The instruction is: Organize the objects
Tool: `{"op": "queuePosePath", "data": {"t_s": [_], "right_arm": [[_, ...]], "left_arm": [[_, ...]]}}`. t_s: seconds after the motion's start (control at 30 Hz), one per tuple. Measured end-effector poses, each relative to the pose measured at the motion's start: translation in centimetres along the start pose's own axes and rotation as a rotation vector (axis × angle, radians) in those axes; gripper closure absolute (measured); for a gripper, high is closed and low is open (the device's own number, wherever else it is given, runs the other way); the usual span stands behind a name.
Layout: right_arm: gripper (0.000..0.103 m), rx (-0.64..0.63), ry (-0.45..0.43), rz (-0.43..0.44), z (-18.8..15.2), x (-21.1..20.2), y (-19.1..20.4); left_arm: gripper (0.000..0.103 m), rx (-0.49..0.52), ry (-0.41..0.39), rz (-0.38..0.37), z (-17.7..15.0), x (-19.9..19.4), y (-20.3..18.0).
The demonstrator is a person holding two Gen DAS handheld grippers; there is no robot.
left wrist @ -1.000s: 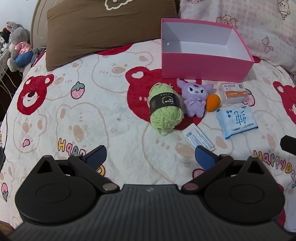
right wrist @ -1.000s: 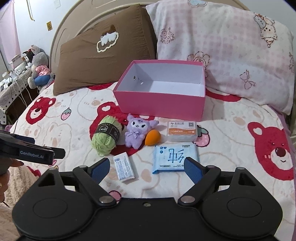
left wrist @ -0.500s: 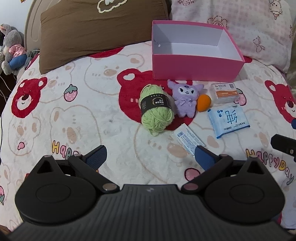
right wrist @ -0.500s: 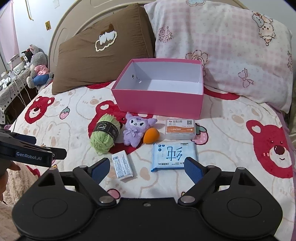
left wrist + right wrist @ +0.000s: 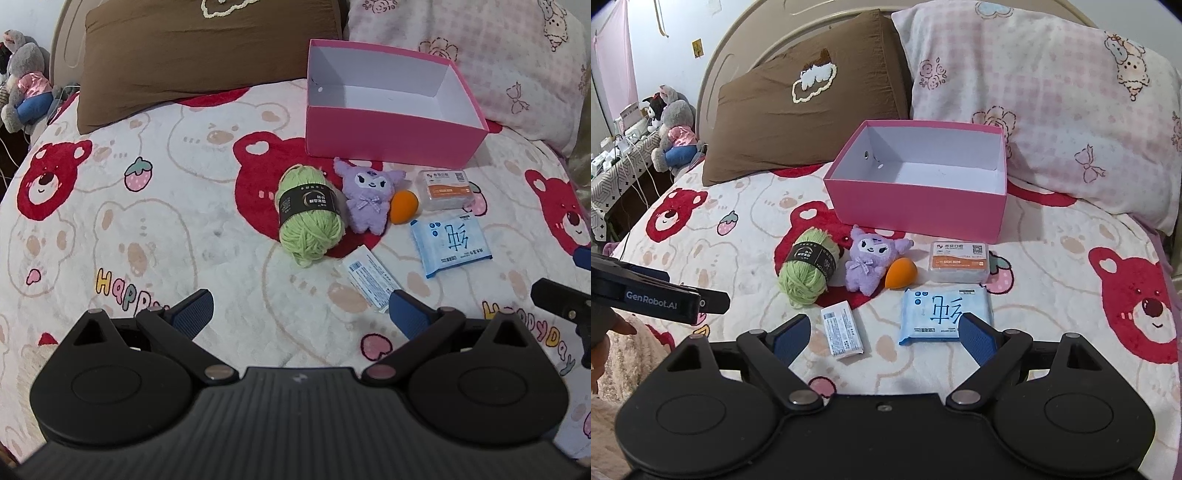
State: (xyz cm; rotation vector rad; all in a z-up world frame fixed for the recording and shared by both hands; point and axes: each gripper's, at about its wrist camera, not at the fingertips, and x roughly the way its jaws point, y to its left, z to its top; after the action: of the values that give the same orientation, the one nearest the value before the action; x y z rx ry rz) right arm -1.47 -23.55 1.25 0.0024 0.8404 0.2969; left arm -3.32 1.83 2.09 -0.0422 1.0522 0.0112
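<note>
An empty pink box [image 5: 388,134] [image 5: 916,206] stands on the bed in front of the pillows. Before it lie a green yarn ball [image 5: 308,218] [image 5: 807,269], a purple plush [image 5: 367,199] [image 5: 870,258], an orange sponge [image 5: 404,206] [image 5: 901,273], a clear box with an orange label [image 5: 445,190] [image 5: 960,262], a blue wipes pack [image 5: 450,243] [image 5: 942,310] and a small white packet [image 5: 371,280] [image 5: 842,330]. My left gripper [image 5: 299,314] is open and empty, short of the yarn. My right gripper [image 5: 882,332] is open and empty, just short of the packet and wipes.
A brown pillow [image 5: 809,99] and a pink checked pillow [image 5: 1045,96] lean on the headboard behind the box. Stuffed toys [image 5: 674,136] and cables sit on a side table at the left. The bear-print blanket [image 5: 147,221] stretches bare to the left.
Both grippers have drifted slightly; the objects sit a little lower and nearer the centre in both views. Nothing was picked up or moved.
</note>
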Motion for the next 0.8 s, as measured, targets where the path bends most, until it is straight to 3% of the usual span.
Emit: {"op": "queuePosePath", "data": {"t_s": [0.8], "right_arm": [[0.013, 0.035, 0.04, -0.017, -0.15, 0.5, -0.42]], "left_arm": [[0.0, -0.02, 0.034, 0.0, -0.22, 0.75, 0.16]]}}
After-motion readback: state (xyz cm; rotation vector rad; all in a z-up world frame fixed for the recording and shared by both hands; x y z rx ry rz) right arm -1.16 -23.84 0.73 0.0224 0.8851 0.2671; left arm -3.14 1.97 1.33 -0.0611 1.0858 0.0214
